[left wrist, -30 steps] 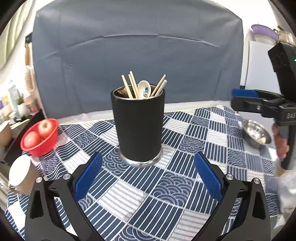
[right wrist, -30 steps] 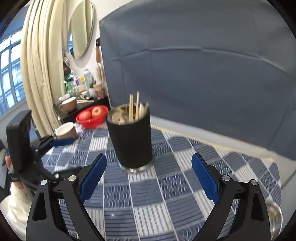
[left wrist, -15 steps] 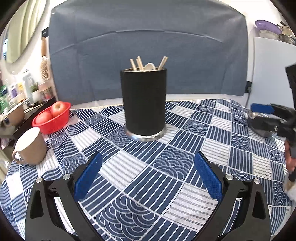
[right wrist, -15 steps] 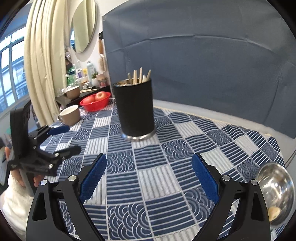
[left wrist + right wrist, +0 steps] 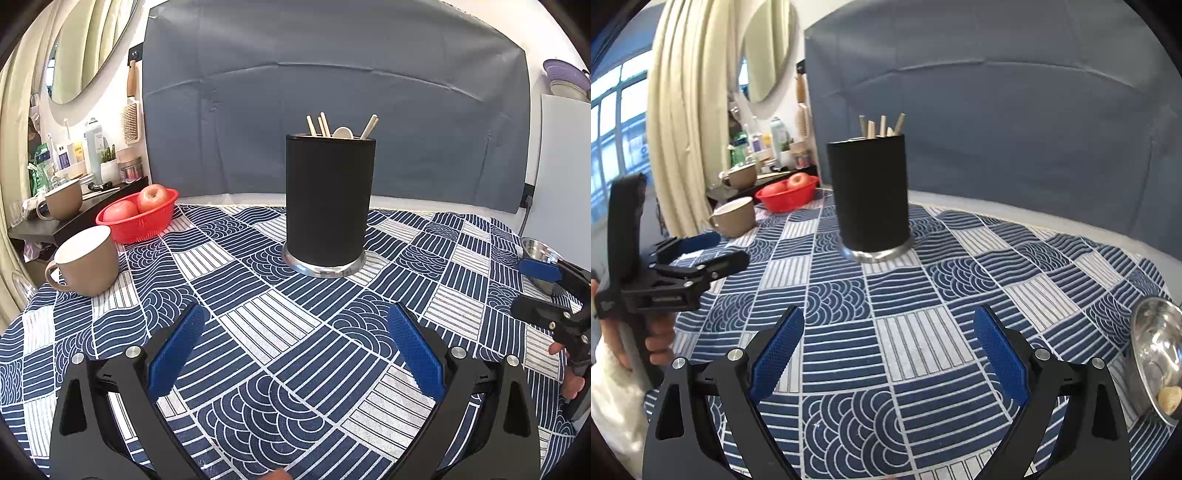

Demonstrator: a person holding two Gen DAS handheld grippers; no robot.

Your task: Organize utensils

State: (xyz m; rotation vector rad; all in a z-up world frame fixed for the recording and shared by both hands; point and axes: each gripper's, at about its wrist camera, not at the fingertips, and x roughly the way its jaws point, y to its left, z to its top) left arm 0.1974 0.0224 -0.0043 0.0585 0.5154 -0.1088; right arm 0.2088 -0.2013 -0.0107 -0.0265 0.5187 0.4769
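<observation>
Chopsticks (image 5: 323, 124) and a spoon (image 5: 342, 132) stand in the black holder (image 5: 330, 201), well ahead of both grippers' fingers. Left gripper (image 5: 295, 354) and right gripper (image 5: 888, 350) are spread wide, empty; sorting looks finished, probably nothing left to grasp.

A big grey cloth (image 5: 332, 85) hangs behind the table (image 5: 258, 332). A round mirror (image 5: 85, 48), cream curtain (image 5: 683, 110) and bright window (image 5: 613, 129) stand left.
</observation>
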